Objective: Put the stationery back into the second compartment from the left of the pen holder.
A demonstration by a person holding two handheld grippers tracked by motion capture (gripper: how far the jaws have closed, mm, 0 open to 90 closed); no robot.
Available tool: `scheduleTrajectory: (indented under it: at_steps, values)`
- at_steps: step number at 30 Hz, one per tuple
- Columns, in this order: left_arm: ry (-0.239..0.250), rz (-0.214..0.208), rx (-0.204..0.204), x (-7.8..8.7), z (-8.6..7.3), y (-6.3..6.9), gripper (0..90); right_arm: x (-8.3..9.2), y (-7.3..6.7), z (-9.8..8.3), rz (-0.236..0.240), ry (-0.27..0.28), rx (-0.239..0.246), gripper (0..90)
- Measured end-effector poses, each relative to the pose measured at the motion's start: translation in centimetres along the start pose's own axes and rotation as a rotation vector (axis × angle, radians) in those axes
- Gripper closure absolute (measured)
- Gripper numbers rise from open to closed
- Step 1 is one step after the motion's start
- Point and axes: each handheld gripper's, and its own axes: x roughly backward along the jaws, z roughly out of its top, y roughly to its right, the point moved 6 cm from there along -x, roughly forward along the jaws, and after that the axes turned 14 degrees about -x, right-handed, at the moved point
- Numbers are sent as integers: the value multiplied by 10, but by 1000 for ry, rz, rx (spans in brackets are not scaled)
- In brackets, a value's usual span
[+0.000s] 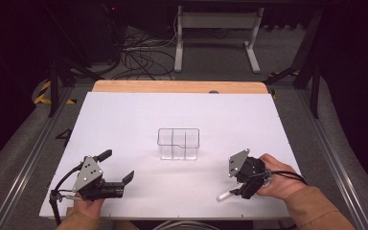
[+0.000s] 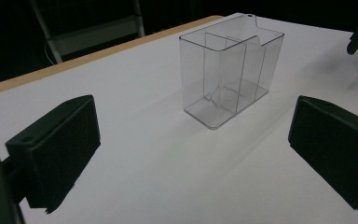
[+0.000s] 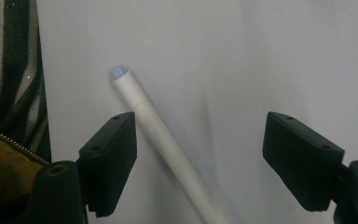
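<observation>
Two spread claws (image 1: pixel 119 167) (image 3: pixel 200 154), bare table (image 1: pixel 139 115)

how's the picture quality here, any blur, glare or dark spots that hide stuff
High view: the white table is evenly lit, the surroundings fall into near black, and the clear organizer is faint against the white. Left gripper view: the organizer is fairly sharp with soft shadows; the near black pads look slightly soft. Right gripper view: the white marker is low in contrast, with mild shadow bands on the table.
</observation>
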Motion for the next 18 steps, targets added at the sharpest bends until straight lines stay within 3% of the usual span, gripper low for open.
scheduleTrajectory:
  at_steps: [9,18]
  values:
    - [2,0,0,0,0,0,28,-5,-1,-4,3,-35,10,343]
    - [2,1,5,0,0,0,28,-12,-1,-10,52,-79,7,477]
